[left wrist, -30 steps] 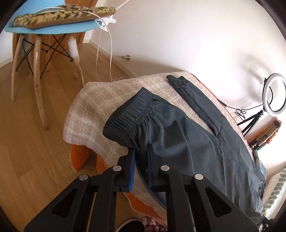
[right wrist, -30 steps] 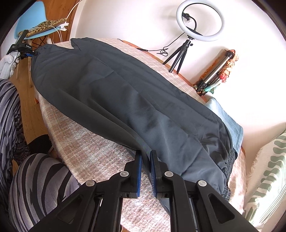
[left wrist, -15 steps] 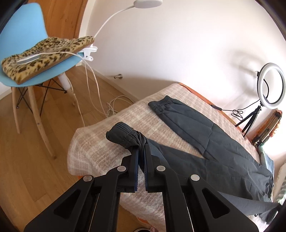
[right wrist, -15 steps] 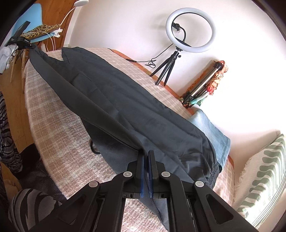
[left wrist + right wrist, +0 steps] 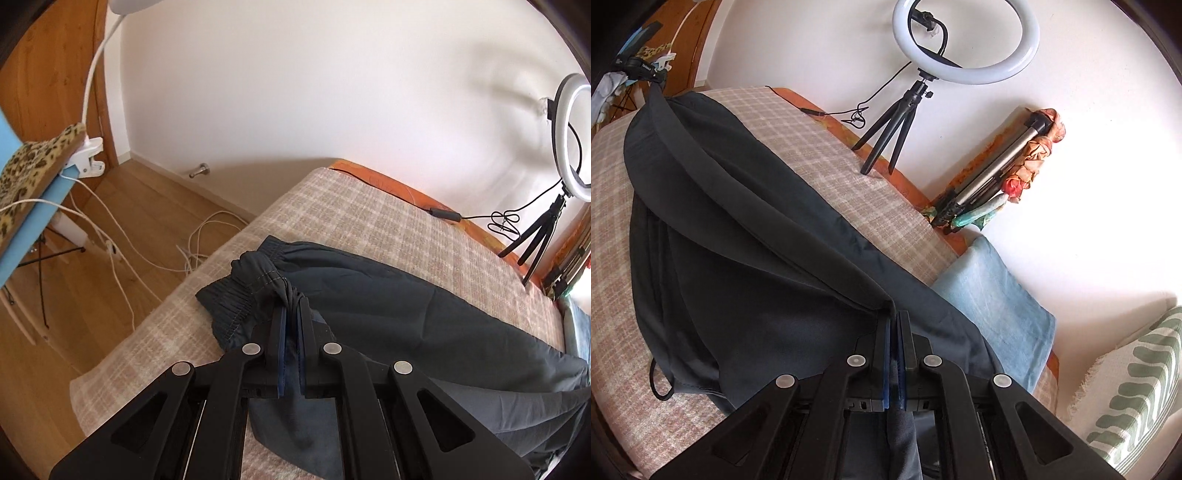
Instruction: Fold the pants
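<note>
Grippers both clamped: left gripper (image 5: pixel 290 314) pinches the dark slate fabric pants (image 5: pixel 406 306) at the cuff, right gripper (image 5: pixel 894 321) grips an edge; ring light (image 5: pixel 964 40) at 12 o'clock.

The pants (image 5: pixel 424 317) lie along the bed (image 5: pixel 369 218) ahead of me. Behind them, by the wall, a ring light (image 5: pixel 964 40) stands on the bed. Right of it lies a folded tripod (image 5: pixel 993 173), then a cloth (image 5: pixel 993 295), then a pillow (image 5: pixel 1134 387).
</note>
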{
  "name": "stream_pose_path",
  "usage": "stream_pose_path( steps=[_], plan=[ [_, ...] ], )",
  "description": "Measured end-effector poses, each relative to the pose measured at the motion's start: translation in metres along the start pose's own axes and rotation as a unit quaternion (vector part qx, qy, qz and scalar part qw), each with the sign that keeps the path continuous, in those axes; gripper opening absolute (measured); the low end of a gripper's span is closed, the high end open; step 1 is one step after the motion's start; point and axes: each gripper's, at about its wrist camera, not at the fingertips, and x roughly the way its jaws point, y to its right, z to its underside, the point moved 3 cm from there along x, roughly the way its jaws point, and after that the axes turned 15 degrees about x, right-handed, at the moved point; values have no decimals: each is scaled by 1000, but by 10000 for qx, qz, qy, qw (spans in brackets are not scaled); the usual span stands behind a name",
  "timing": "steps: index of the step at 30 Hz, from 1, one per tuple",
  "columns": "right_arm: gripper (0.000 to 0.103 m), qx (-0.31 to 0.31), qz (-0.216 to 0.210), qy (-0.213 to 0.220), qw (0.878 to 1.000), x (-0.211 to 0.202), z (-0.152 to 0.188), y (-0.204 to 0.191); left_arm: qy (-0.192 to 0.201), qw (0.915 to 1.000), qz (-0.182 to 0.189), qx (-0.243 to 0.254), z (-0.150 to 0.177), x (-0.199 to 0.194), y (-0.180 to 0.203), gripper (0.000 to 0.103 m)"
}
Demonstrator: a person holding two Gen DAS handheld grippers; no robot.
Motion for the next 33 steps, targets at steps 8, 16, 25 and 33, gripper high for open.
stream_pose_path(
  steps=[8, 16, 25, 33],
  plan=[
    [0, 105, -68, -761, 9970, 84, -5, 13, -381, 9991, 94, 143, -29, 55, 20, 8],
    [27, -10, -97, -1288, 9916, 122, -2, 14, -195, 9995, 220, 126, -58, 49, -2, 52],
    [53, 243, -1052, -624, 9922, 69, -55, -20, -152, 9991, 331, 223, -18, 22, -54, 52],
    [53, -303, -2459, -257, 9685, 71, -160, -151, -325, 9967, 673, 318, 14, 39, -35, 51]
  ],
)
